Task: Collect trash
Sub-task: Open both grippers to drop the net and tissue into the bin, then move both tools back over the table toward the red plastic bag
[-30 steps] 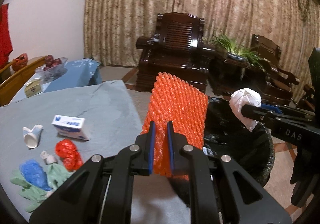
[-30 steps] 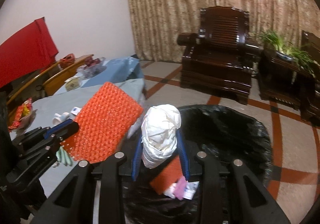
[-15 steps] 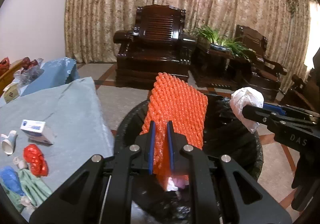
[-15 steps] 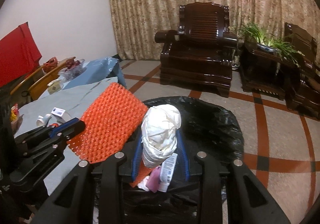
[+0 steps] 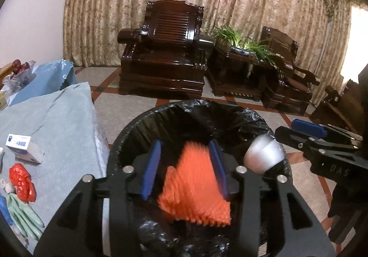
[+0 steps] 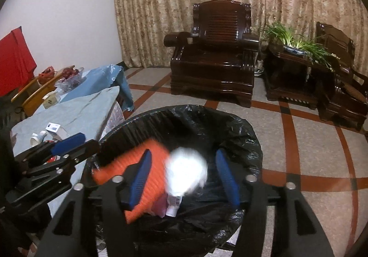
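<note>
Orange foam net (image 5: 195, 185) — blurred, loose between the left claw (image 5: 185, 166)'s just-spread pads — over bin (image 5: 128, 128).

Tools: we count two, the left tool (image 5: 186, 168) and the right tool (image 6: 184, 175).
Bins: we see one black-lined bin (image 5: 147, 119).
Orange foam nets: one (image 5: 195, 188), blurred.
White wads: one (image 6: 186, 169), blurred.
Small boxes on the desk (image 5: 57, 123): one white-and-blue box (image 5: 23, 147).
Red crumpled wrappers: one (image 5: 21, 182).
Green gloves: one (image 5: 23, 218) that we can make out.
Dark wooden armchairs: two, armchair one (image 5: 163, 54) and armchair two (image 5: 289, 75).
Potted plants: one (image 5: 243, 43).
</note>
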The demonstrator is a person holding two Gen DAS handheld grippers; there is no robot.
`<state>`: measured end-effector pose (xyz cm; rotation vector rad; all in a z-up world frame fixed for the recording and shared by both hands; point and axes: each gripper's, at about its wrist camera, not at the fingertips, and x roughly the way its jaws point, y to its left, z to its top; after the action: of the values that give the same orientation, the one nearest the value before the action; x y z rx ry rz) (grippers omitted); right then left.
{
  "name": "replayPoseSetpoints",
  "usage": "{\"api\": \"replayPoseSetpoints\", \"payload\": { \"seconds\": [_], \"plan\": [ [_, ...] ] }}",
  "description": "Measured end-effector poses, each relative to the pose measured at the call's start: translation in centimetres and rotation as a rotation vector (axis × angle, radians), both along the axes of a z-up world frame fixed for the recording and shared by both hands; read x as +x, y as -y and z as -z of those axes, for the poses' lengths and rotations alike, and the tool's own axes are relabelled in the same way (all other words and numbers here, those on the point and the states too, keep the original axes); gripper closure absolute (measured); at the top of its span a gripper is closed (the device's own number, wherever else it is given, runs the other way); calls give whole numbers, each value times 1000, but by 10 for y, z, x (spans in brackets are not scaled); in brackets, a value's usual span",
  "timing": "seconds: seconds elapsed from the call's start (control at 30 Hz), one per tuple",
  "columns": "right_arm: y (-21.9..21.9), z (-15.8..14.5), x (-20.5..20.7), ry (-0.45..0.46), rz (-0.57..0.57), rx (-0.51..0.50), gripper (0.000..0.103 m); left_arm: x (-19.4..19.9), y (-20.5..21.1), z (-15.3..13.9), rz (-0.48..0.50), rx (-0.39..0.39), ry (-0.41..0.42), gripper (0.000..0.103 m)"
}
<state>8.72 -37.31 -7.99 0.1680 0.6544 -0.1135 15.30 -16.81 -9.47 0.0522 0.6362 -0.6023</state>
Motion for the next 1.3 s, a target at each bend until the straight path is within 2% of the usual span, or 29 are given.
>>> {"api": "replayPoseSetpoints", "payload": {
  "seconds": [0.03, 0.1, 0.17, 0.27, 0.73, 1.3],
  "plan": [
    [-2, -1, 0, 3, 2, -2, 34, 0, -3, 0, -6, 1, 3, 54],
    [-5, -3, -2, 19, 10, -5, 12, -2, -10, -4, -25, -2, 14, 35],
    [-7, -4, -2, 30, 6, 0, 6, -4, -20, -7, -59, -3, 33, 20],
    [-13, -7, 0, 33, -3, 6, 6, -7, -36, -12, -106, 0, 55, 14],
    [-75, -10, 19, 37, -128, 23, 6, -24, -145, -25, -333, 46, 90, 12],
    [-187, -8, 54, 53, -349, 2, 6, -38, -259, -23, -572, 84, 93, 12]
  ]
}}
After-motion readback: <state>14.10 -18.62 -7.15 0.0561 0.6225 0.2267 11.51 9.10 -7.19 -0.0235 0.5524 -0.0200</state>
